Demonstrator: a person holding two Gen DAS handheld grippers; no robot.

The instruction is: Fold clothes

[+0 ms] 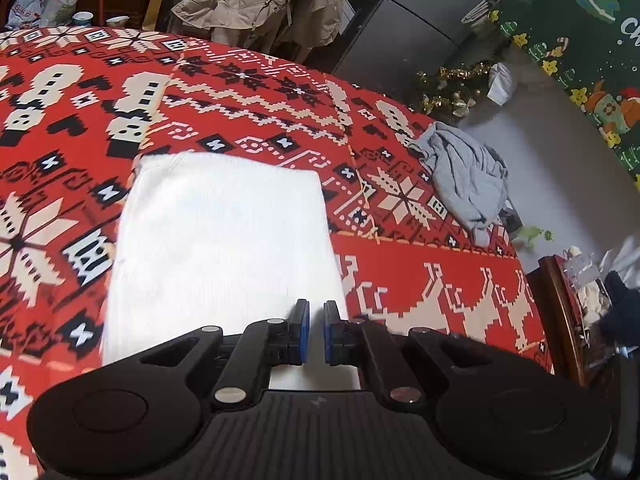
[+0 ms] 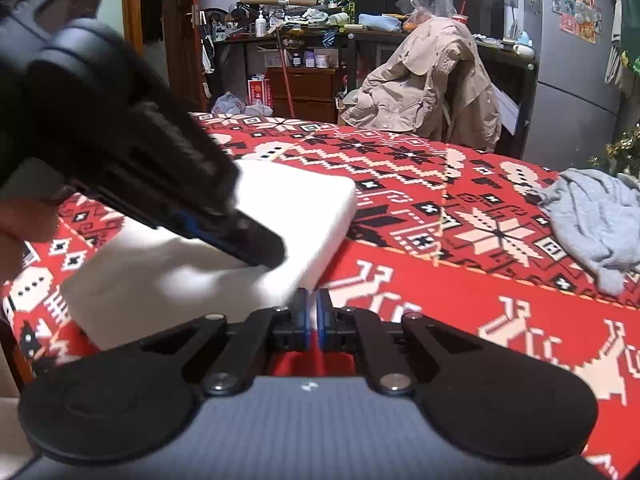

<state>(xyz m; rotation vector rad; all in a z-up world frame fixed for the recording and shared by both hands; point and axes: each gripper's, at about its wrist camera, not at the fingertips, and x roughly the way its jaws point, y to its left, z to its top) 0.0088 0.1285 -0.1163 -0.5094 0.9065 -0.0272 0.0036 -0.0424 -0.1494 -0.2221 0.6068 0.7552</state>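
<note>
A folded white garment (image 1: pixel 224 248) lies flat on the red patterned tablecloth (image 1: pixel 440 280). My left gripper (image 1: pixel 316 320) hovers over the garment's near right corner, its blue pads nearly together with nothing gripped. In the right wrist view the same white garment (image 2: pixel 304 208) sits left of centre, and the left gripper (image 2: pixel 268 250) reaches in from the upper left with its tip over the cloth. My right gripper (image 2: pixel 313 308) is shut and empty, just at the garment's near corner. A crumpled grey garment (image 1: pixel 468 184) (image 2: pixel 596 220) lies near the table's right edge.
A beige coat (image 2: pixel 432 80) hangs over a chair beyond the far table edge. A grey fridge (image 2: pixel 568 80) and cluttered shelves (image 2: pixel 304 20) stand behind. A wooden chair back (image 1: pixel 560 312) is at the right edge. A hand (image 2: pixel 24 216) holds the left gripper.
</note>
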